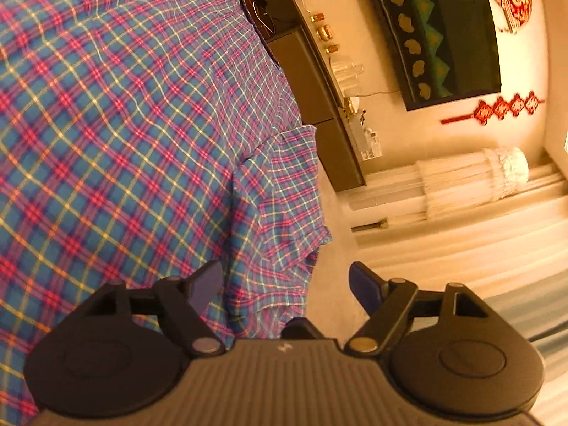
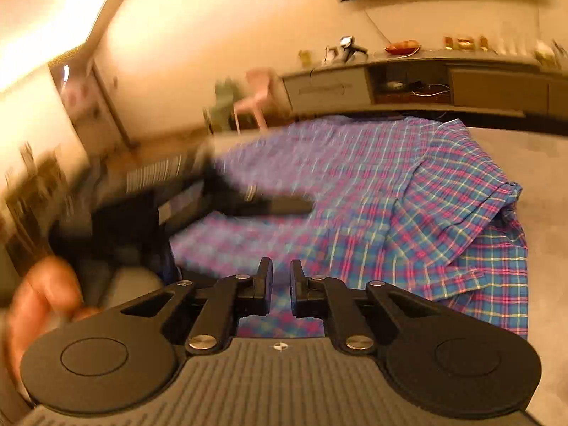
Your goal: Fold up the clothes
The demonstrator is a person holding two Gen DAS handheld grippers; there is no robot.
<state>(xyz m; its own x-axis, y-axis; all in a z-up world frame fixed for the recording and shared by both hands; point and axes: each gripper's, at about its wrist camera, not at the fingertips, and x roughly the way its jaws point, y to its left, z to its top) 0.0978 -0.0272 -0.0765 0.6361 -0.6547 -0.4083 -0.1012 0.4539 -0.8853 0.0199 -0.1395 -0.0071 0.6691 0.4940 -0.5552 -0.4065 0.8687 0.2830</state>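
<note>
A blue, pink and yellow plaid shirt (image 1: 135,113) lies spread on a grey surface; its short sleeve (image 1: 284,195) sticks out toward the right. My left gripper (image 1: 285,282) is open and empty, its fingers straddling the shirt's edge by the sleeve. In the right wrist view the same shirt (image 2: 372,191) lies ahead, with a sleeve folded over at the right (image 2: 472,195). My right gripper (image 2: 281,284) hovers over the shirt's near edge, its fingers nearly together with a narrow gap and nothing between them. The left gripper (image 2: 248,202) appears blurred above the shirt at the left.
A low dark cabinet (image 1: 312,85) with small items stands beyond the shirt, under a dark wall picture (image 1: 436,28). White curtains (image 1: 461,184) hang at the right. In the right wrist view a pink chair (image 2: 255,96) stands by the cabinet (image 2: 408,85). A hand (image 2: 39,298) shows at the left.
</note>
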